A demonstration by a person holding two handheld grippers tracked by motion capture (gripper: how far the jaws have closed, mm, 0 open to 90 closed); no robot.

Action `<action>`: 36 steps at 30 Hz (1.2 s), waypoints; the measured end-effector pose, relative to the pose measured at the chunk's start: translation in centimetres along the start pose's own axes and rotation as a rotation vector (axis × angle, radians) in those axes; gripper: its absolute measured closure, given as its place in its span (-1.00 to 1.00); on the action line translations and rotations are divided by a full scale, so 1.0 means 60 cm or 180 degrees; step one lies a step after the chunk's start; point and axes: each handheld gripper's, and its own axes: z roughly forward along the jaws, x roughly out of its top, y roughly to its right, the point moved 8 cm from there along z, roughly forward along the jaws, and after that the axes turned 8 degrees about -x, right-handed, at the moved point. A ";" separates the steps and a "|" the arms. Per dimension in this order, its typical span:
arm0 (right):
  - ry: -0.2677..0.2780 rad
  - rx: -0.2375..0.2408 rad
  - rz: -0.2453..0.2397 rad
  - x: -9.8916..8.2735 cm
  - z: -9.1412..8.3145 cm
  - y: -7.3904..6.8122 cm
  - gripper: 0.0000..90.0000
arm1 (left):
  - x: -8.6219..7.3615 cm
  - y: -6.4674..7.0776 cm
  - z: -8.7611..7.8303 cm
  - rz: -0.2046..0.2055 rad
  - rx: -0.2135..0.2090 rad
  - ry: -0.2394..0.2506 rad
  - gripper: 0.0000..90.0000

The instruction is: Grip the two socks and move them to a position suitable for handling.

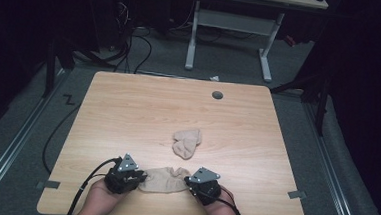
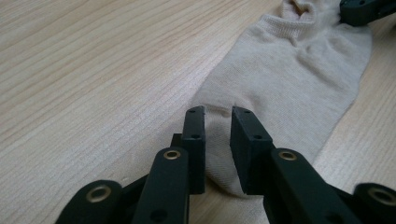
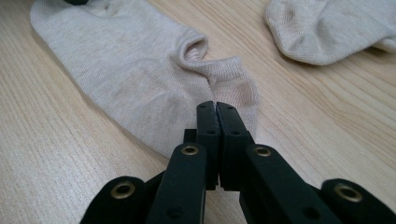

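I have a beige sock [image 1: 163, 180] lying flat near the worktop's [image 1: 128, 113] near edge, stretched between my two claws. My left claw [image 2: 218, 114] sits at the sock's 9 o'clock end with its jaws a narrow gap apart, straddling the rounded end of the fabric (the cloth lies between them, not yet pinched). My right claw [image 3: 216, 106] is at the 3 o'clock end, jaws pressed together at the sock's edge just beside the cuff opening; whether any cloth is caught between them I cannot tell. A second sock [image 1: 186, 143], crumpled, rests apart toward 12 o'clock, nearer the worktop's middle. A grey round cap [image 1: 217, 94] sits near the far edge.
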 end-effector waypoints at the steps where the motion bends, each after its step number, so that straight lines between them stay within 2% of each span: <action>1: -0.0005 -0.0009 -0.0013 0.000 0.000 -0.001 0.97 | 0.000 0.000 0.000 0.0008 0.0002 0.0000 0.68; 6: 0.0050 -0.0009 -0.0052 0.004 -0.003 -0.003 0.87 | 0.001 -0.006 -0.003 -0.0037 0.0037 0.0033 0.64; 11: 0.0215 -0.0051 0.0064 0.010 -0.016 0.009 0.75 | 0.018 -0.012 -0.031 -0.0077 0.0067 0.0295 0.50; 15: 0.0280 -0.0114 0.0131 0.012 -0.023 0.024 0.64 | 0.021 -0.028 -0.044 -0.0127 0.0137 0.0400 0.35; 19: 0.0388 -0.0180 0.0203 0.016 -0.032 0.038 0.50 | 0.018 -0.044 -0.050 -0.0155 0.0226 0.0408 0.23; 21: 0.0399 -0.0207 0.0250 0.015 -0.032 0.045 0.44 | 0.018 -0.052 -0.050 -0.0110 0.0285 0.0382 0.19; 24: 0.0399 -0.0211 0.0289 0.015 -0.028 0.055 0.40 | 0.018 -0.062 -0.051 -0.0108 0.0344 0.0372 0.14; 27: 0.0403 -0.0142 0.0368 0.021 -0.021 0.060 0.38 | 0.015 -0.073 -0.054 -0.0187 0.0334 0.0403 0.13; 31: 0.0368 -0.0177 0.0422 0.038 -0.009 0.067 0.36 | 0.011 -0.082 -0.058 -0.0228 0.0303 0.0411 0.10; 36: 0.0287 -0.0254 0.0316 0.062 0.008 0.068 0.35 | 0.006 -0.089 -0.062 -0.0254 0.0272 0.0410 0.07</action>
